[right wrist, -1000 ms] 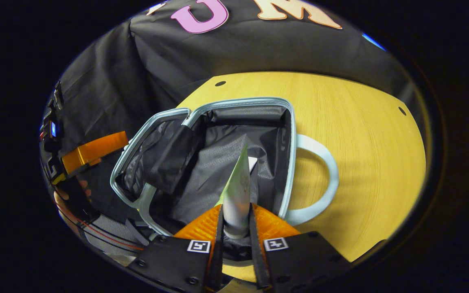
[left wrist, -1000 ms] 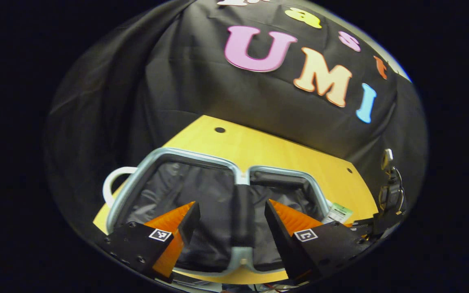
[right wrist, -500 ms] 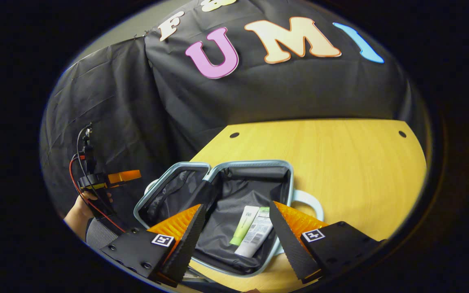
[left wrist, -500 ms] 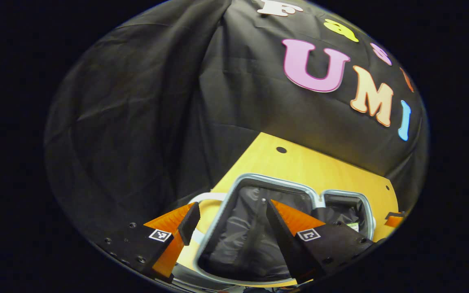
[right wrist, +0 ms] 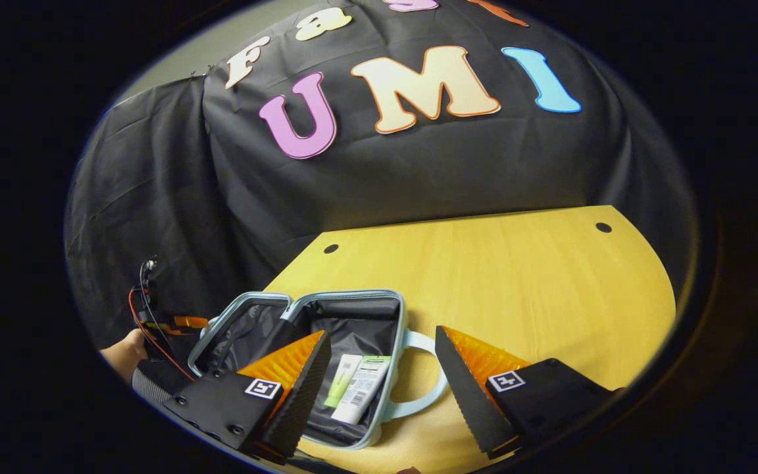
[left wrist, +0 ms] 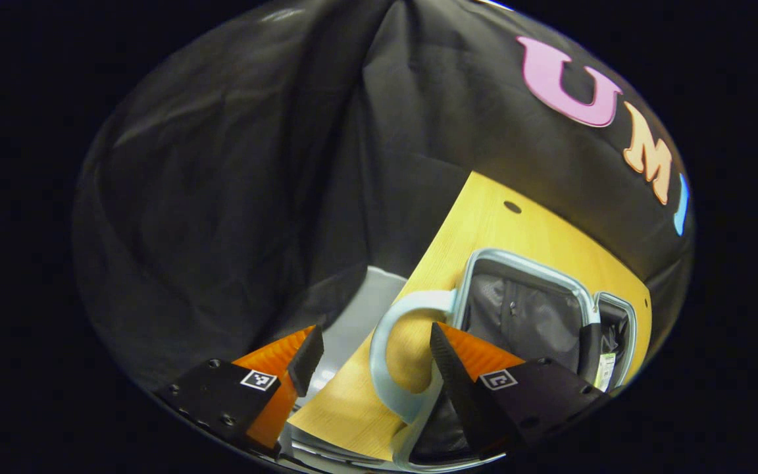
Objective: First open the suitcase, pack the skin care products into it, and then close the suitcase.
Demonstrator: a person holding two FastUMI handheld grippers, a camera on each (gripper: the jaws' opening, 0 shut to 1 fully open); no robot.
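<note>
The pale blue suitcase lies open on the yellow table, its black lining showing. In the right gripper view a green tube and a white tube lie side by side in the right half. My right gripper hangs open and empty above the suitcase's near edge and its handle. In the left gripper view my left gripper is open, with the other half's handle between its fingers, untouched. The suitcase lies to the right there, a tube's label showing in the far half.
A hand holds the left gripper off the table's left side in the right gripper view. Black cloth walls stand behind and to the left. The table's left edge runs just beside the suitcase handle, with grey floor below.
My right gripper opened, left the white tube in the suitcase beside the green one, and drew back and up. My left gripper swung left from over the suitcase to its left-hand handle.
</note>
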